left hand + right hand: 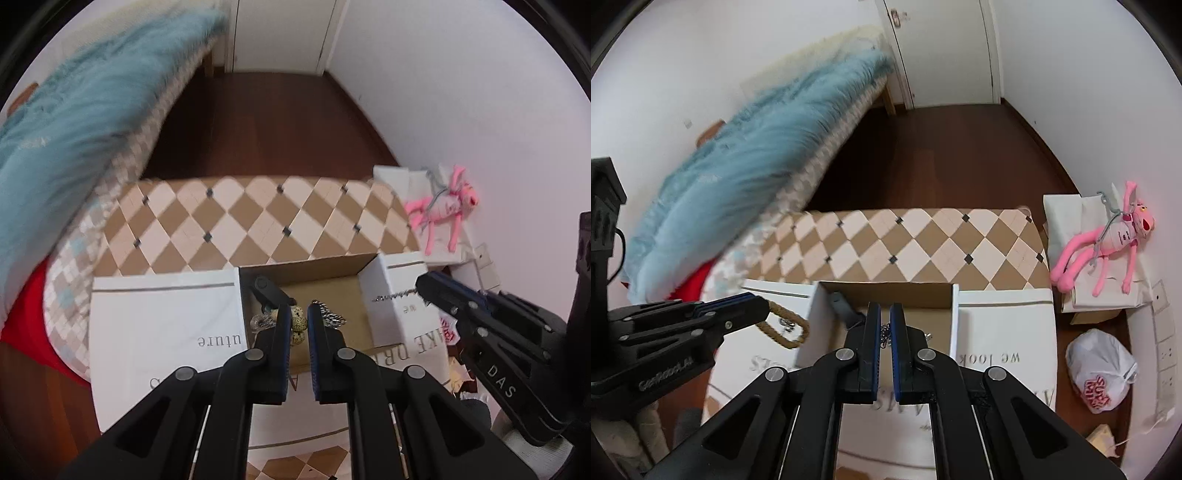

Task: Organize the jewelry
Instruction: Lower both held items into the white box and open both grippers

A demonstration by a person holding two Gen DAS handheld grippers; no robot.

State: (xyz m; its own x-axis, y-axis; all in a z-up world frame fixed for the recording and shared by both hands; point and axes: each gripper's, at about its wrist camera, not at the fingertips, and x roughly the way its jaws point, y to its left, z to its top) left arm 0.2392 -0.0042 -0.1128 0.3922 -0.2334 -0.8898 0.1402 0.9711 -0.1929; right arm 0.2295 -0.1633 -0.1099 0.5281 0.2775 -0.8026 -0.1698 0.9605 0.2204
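Note:
An open cardboard box (325, 264) with white flaps sits on a checkered bench. My left gripper (298, 317) hovers over the box, jaws nearly shut with a speckled bead bracelet (298, 325) showing in the narrow gap; grip unclear. A silver chain (332, 315) and a dark clip (267, 290) lie in the box. In the right wrist view my right gripper (885, 314) is over the box (886, 286), jaws nearly shut, a silver chain (885, 334) below the gap. In that view the left gripper (753, 308) seems to hold a brown rope loop (785, 326).
Checkered bench (923, 240) behind the box. A blue fluffy blanket (746, 166) on a bed at left. A pink plush toy (1108, 240) on white bags at right, and a white plastic bag (1100, 369) on the dark wood floor.

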